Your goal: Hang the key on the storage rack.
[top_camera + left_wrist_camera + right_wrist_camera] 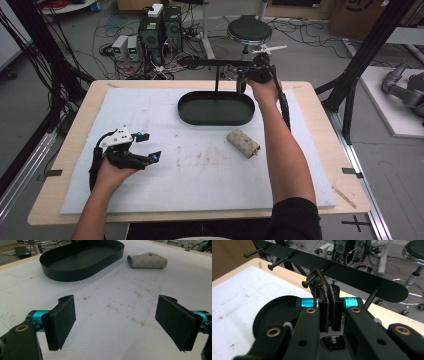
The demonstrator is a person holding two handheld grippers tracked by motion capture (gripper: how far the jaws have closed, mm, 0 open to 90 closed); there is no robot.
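Observation:
A black rack bar with several pegs stands over a black oval tray at the back of the white mat. My right gripper is up at that bar, its jaws shut on a thin dark strap that loops over one peg; the right gripper sits just below the peg. A beige patterned pouch lies on the mat in front of the tray. At the left of the mat, my left gripper rests low with jaws wide open and nothing between them; the left gripper faces the tray and pouch.
The white mat covers most of a wooden table. Behind the table the floor holds a black stool, computer boxes and tangled cables. Black frame posts rise at both sides.

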